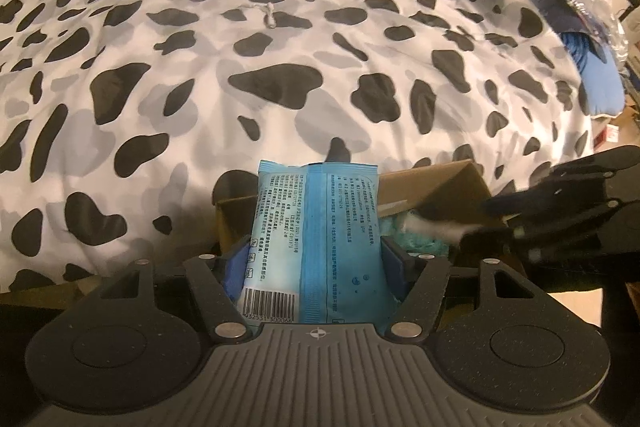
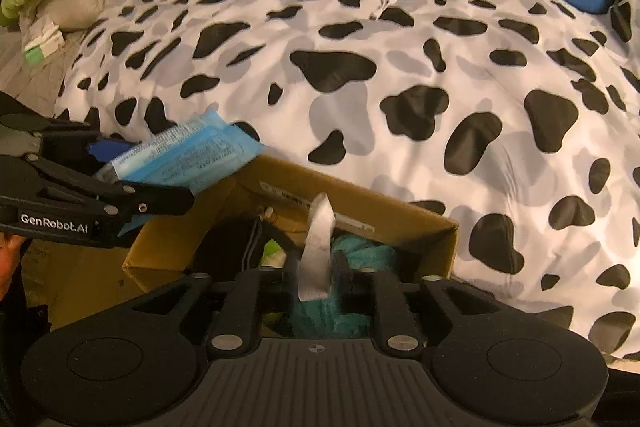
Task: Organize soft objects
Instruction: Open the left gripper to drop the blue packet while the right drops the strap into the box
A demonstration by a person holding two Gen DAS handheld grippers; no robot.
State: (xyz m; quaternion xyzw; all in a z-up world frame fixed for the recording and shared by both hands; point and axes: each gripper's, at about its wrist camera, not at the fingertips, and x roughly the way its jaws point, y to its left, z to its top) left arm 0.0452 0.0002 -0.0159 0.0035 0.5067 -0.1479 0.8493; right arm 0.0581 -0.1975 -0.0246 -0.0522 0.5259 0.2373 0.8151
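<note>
Over the cardboard box (image 2: 400, 223) at the near edge of the cow-print duvet (image 1: 280, 67), left gripper (image 1: 316, 259) pinches a blue wipes packet (image 1: 316, 219), pads pressed on both its sides. Right gripper (image 2: 316, 279): jaws partly spread, a white fabric strip (image 2: 318, 251) loose between them above teal cloth (image 2: 360, 251) inside the box.

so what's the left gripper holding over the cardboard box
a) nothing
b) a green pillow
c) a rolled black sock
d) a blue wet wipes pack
d: the left gripper is clamped on both sides of the blue wet wipes pack, with its barcode and printed back facing the camera, just above the open cardboard box.
</note>
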